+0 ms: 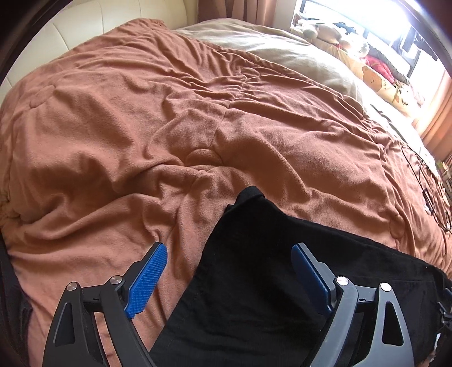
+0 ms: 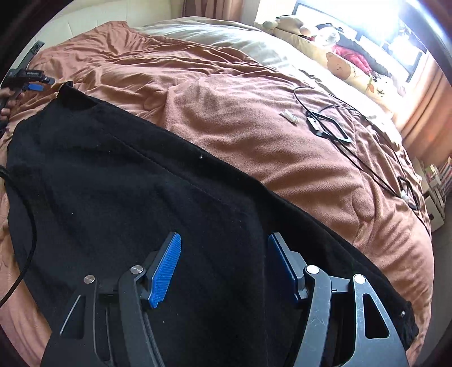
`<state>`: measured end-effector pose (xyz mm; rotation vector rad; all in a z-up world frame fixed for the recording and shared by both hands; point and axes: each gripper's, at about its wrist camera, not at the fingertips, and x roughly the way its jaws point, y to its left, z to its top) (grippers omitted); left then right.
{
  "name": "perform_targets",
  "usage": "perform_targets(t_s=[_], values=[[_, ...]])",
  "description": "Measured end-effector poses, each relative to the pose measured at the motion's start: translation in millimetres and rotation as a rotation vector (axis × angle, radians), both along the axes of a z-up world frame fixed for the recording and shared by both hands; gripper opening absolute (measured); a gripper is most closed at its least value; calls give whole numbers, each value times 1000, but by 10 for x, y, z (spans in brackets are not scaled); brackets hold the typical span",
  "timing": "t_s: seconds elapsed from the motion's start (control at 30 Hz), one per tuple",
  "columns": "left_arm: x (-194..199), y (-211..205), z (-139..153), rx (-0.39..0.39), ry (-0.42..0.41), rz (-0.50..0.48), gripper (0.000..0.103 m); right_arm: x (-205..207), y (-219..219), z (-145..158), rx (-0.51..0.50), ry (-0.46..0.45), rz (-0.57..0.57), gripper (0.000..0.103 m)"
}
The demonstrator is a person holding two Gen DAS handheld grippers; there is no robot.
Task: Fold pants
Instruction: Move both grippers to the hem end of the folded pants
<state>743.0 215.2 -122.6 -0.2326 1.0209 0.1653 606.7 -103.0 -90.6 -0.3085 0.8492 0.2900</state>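
Black pants (image 2: 135,180) lie spread flat on a rust-brown blanket (image 2: 248,118) covering the bed. My right gripper (image 2: 223,240) hovers over their near right part, open, with nothing pinched between its blue pads. In the left wrist view the pants (image 1: 254,268) end in a folded corner near the frame's middle. My left gripper (image 1: 228,249) stands open wide above that end, one pad over the blanket (image 1: 141,127), the other over black cloth. In the right wrist view the left gripper (image 2: 39,84) shows small at the far left edge, held by a hand.
Black cables with a small white piece (image 2: 327,124) lie on the blanket to the right. Beige bedding (image 2: 226,36) and stuffed toys (image 2: 339,56) sit by the bright window at the back. A cream headboard (image 1: 99,22) is at the far left. The bed's right edge drops off.
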Motion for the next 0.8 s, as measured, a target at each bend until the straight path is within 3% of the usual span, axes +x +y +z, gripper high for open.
perform_targets(t_s=[0.37, 0.57, 0.8], values=[[-841, 109, 141, -72, -19, 26, 58, -936, -699, 233, 122, -10, -187, 62], [-1261, 128, 44, -119, -9, 44, 48, -1510, -992, 362, 189, -23, -266, 62], [-1588, 98, -97, -186, -12, 68, 47, -1994, -1401, 337, 290, -12, -399, 62]])
